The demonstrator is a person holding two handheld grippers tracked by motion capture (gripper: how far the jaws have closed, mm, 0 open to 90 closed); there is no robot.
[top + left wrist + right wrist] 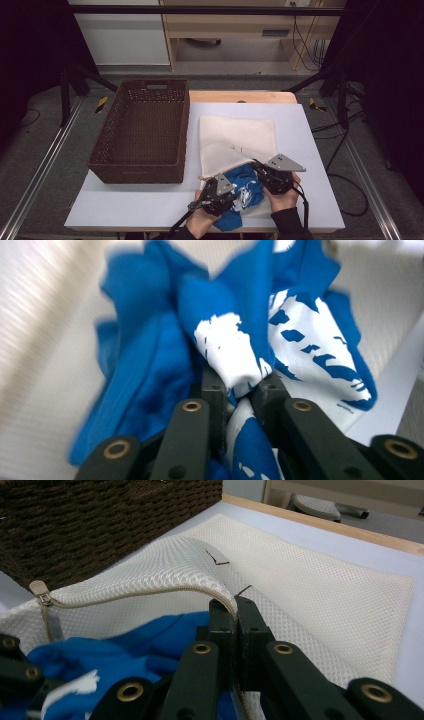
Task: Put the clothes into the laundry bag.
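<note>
Near the front edge of the bench (150,210), a blue and white garment (245,187) is lying bunched at the mouth of a cream mesh laundry bag (237,137), beside a brown woven basket (142,130). Soft, light and floppy, it is probably best pinched at a gathered fold. The left gripper (239,387) is doing so, jaws clamping a white-printed fold. The right gripper (235,611) is pointing forward, jaws closed on the bag's zipper edge (150,591), lifting it open.

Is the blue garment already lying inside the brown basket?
No, the blue garment lies at the mesh bag opening, beside the brown basket.
</note>
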